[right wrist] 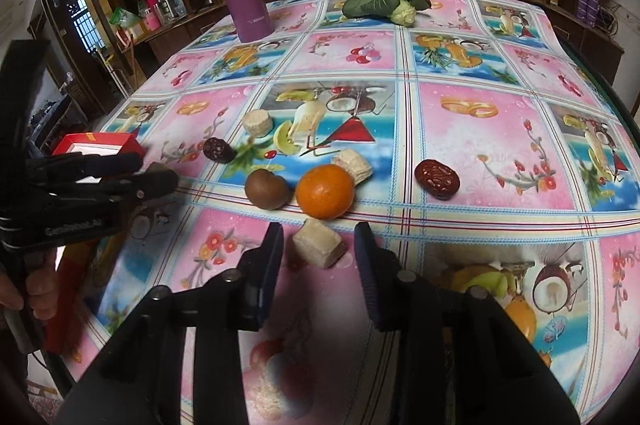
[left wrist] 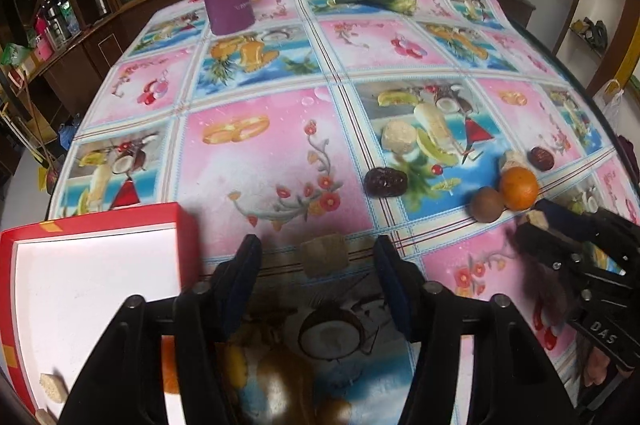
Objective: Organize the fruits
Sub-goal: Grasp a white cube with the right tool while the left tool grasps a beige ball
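R gripper [right wrist: 318,245] is hovering w/ jaws spread, empty, framing a pale beige cut banana chunk [right wrist: 319,243] lying on the desk [right wrist: 460,225] just below the round orange tangerine [right wrist: 325,190]. Chunk is sitting between the jaws but not yet being pinched. L gripper [left wrist: 316,257] is also standing w/ jaws spread, nothing held, beside the shallow red cardboard box w/ white inside [left wrist: 92,289]; a tan cube [left wrist: 323,254] is lying ahead of its jaws.

Step in hand, judging: pick-up of the banana chunk, approx. early in the task; most fruit is still lying loose on the desk. Next move is calling for closing gently on the chunk (soft, prob. squashable), lifting clear of the tangerine, then carrying over to the box.

Fruit looks: brown round kiwi-like fruit [right wrist: 267,190] touching the tangerine; wrinkled dark-red dried date [right wrist: 437,179] apart to the right; a second date [right wrist: 219,150] and two more banana pieces farther back. Box seems to be holding one or two chunks already; view is poor at the edge.
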